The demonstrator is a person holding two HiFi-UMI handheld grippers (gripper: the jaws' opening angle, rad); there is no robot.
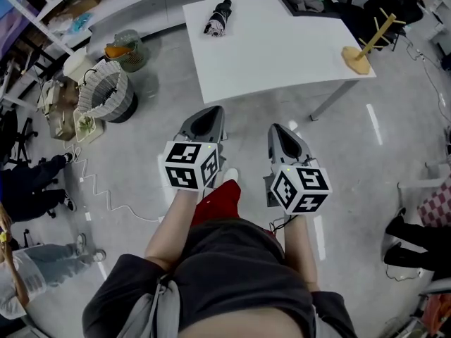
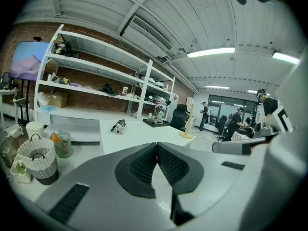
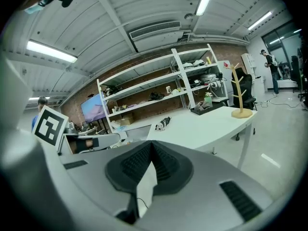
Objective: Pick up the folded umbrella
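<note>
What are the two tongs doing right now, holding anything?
Left tongs: closed, holding nothing.
Right tongs: closed, holding nothing.
The folded umbrella lies on the white table, away from both.

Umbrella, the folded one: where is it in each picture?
Head view: folded umbrella, top centre, on the white table.
Left gripper view: left of centre, on that table.
Right gripper view: near the centre, on that table.
Shared landmark: the wooden stand, right of the umbrella in every view.

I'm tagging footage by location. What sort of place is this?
Probably a lab or workshop-style office: open white shelving along a brick wall, a white work table on a bare concrete floor, and people at desks behind.
</note>
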